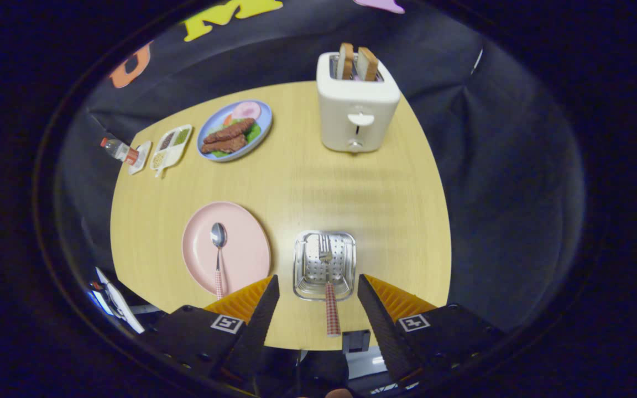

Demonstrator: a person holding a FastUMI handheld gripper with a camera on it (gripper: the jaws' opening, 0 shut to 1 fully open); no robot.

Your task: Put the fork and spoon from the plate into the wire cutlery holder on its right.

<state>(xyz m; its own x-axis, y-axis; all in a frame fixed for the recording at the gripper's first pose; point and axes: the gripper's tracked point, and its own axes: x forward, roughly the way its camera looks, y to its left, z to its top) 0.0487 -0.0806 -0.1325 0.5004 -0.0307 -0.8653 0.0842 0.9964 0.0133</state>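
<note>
**Holding wide apart over the wire holder, fork in, spoon still on the plate**

Hovering above the near edge of the table [396, 188], your gripper [318, 301] has its two fingers spread wide and grasps nothing; both fingertips stand clear of every object. Take the wire cutlery holder [324, 265] as your landmark: it sits just ahead of the fingers, centred in the gap between them, and neither finger touches it.

Your fork [329, 287] already lies in that holder, tines resting on the perforated floor toward the far side, while its checked handle sticks out over the holder's near rim and reaches back between your fingers without touching either one.

Left of the holder, just beside it, you have the pink plate [241, 271]. The spoon [219, 260] lies on it, bowl pointing away from you and checked handle running toward the plate's near rim, close to your left fingertip but apart from it.

Well beyond the holder stands a white toaster [357, 110] with two slices of bread upright in its slots. Beyond and to the left of the holder is a blue plate [234, 130] of food, then a small divided dish [171, 146], and farthest left a small bottle [119, 150] lying at the table's edge.
</note>
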